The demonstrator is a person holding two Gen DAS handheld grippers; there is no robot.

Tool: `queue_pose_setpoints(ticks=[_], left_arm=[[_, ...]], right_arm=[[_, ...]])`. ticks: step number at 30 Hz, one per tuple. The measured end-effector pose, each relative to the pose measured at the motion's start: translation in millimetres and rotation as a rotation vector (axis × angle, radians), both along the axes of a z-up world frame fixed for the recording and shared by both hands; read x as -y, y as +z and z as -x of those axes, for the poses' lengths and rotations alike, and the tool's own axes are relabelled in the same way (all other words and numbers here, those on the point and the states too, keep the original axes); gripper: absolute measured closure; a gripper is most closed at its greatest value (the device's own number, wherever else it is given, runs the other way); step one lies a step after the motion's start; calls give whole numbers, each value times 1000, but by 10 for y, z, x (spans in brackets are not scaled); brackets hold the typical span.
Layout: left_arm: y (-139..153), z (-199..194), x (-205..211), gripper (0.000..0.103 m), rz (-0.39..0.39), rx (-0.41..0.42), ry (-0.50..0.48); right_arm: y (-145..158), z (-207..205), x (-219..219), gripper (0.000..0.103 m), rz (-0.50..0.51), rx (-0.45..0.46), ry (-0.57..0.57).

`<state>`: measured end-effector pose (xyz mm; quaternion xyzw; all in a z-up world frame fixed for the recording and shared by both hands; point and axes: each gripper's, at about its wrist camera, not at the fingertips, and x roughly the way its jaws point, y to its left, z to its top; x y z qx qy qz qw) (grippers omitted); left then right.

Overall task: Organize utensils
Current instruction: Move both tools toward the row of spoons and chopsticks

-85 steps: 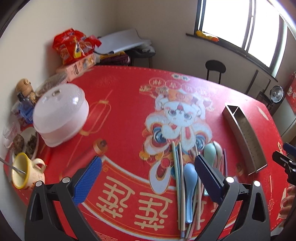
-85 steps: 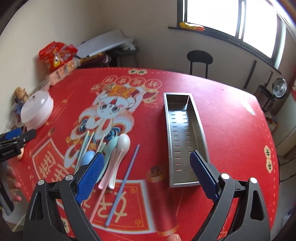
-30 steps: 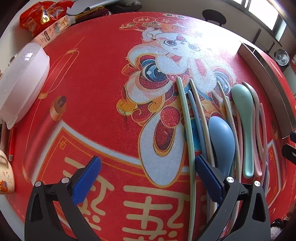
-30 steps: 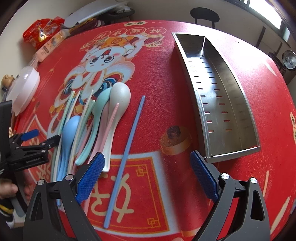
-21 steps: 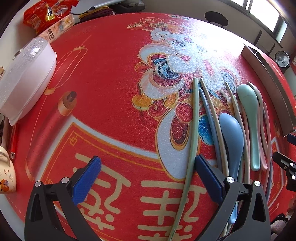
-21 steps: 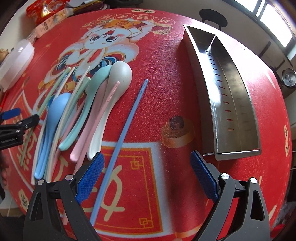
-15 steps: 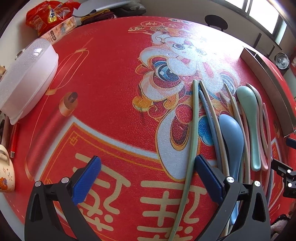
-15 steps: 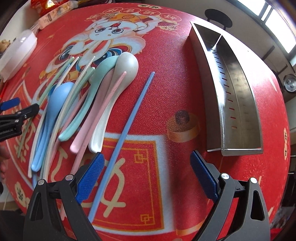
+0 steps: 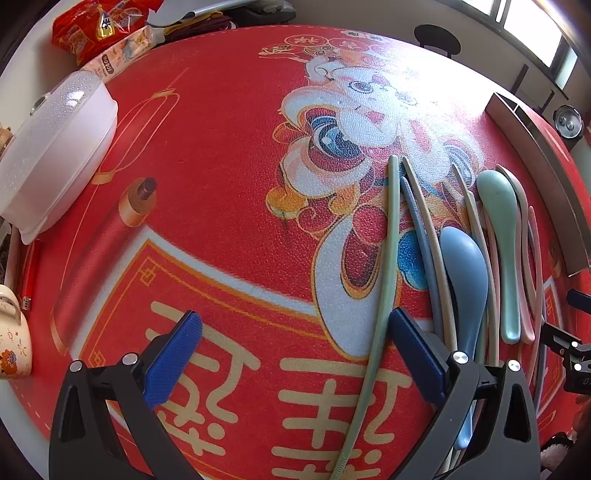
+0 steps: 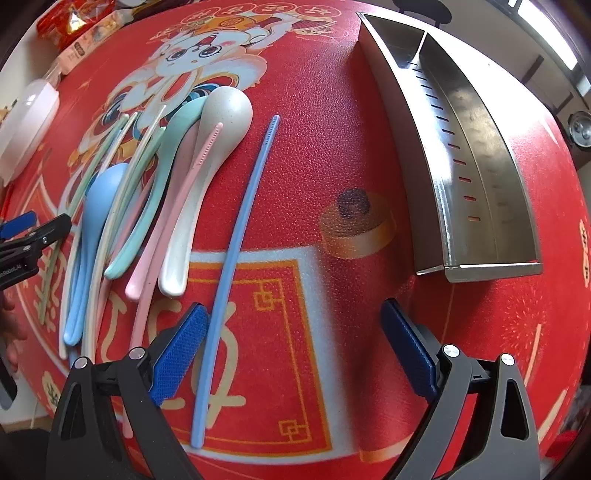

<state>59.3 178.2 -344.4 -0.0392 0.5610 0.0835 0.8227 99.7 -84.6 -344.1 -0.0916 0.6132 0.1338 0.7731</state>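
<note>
Pastel spoons and chopsticks lie in a loose bundle on the red tablecloth. In the left wrist view my left gripper (image 9: 291, 350) is open, low over the cloth; a green chopstick (image 9: 388, 258) runs between its fingers beside the right pad, and the blue spoon (image 9: 463, 266) lies just right of it. In the right wrist view my right gripper (image 10: 291, 350) is open; a lone blue chopstick (image 10: 240, 240) runs down beside its left pad. The white spoon (image 10: 210, 155), teal spoon (image 10: 166, 166) and pink chopsticks lie left of it. The steel utensil tray (image 10: 472, 155) stands empty at the right.
A white lidded container (image 9: 51, 147) sits at the table's left edge, with a mug (image 9: 11, 332) near the front left corner and snack packets (image 9: 99, 26) at the back. The table's front edge lies close below both grippers. A stool and window are beyond.
Both grippers have come down and closer to the table. The left one shifted slightly so the green chopstick lies inside its jaws; the right one closed in on the lone blue chopstick.
</note>
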Motion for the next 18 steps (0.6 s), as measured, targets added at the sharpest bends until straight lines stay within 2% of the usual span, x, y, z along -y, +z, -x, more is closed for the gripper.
queue_pose_setpoints(ticks=[8, 14, 18], left_arm=[[-6, -127, -18, 5, 13, -39, -17], [-9, -225, 79, 6, 18, -44, -102], [26, -246, 219, 18, 11, -20, -171]], right_arm=[[-21, 10, 24, 11, -8, 5, -1], [-29, 7, 40, 11, -5, -5, 2], [-34, -36, -6, 10, 15, -46, 23]])
